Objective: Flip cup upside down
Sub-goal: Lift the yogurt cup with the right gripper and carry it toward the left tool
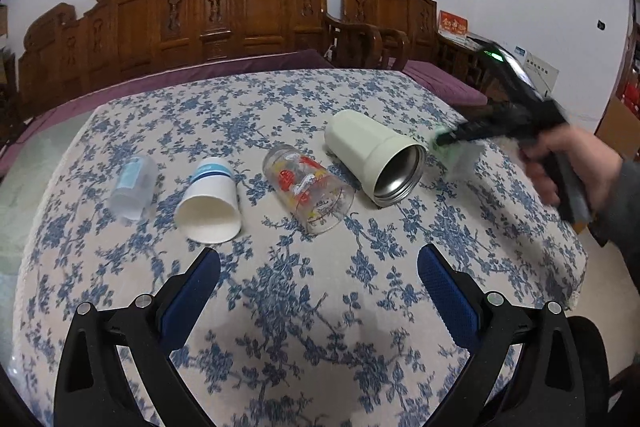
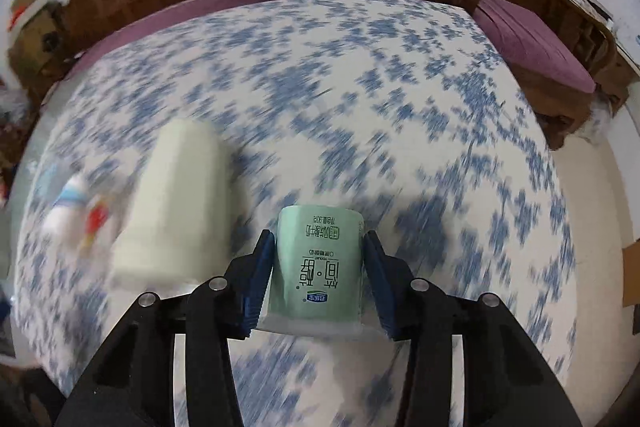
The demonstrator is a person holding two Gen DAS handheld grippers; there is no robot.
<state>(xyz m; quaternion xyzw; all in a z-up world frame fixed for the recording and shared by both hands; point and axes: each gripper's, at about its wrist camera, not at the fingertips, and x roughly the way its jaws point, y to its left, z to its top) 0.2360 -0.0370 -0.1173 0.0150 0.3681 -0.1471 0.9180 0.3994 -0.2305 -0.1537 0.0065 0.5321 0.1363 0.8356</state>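
My right gripper (image 2: 319, 251) is shut on a green yogurt cup (image 2: 318, 267) with its printed label upside down, held above the floral tablecloth (image 2: 360, 87). In the left wrist view the same gripper (image 1: 444, 143) and cup (image 1: 460, 153) appear blurred at the right, beside the cream steel cup (image 1: 372, 155). My left gripper (image 1: 319, 267) is open and empty over the near part of the table. A printed glass (image 1: 310, 189), a white paper cup (image 1: 212, 199) and a clear plastic cup (image 1: 132, 187) lie on their sides in a row.
The cream steel cup (image 2: 176, 203) lies left of the held cup in the right wrist view. Carved wooden chairs (image 1: 248, 11) with purple cushions (image 1: 440, 83) stand behind the table. The table's right edge (image 1: 576, 259) drops to the floor.
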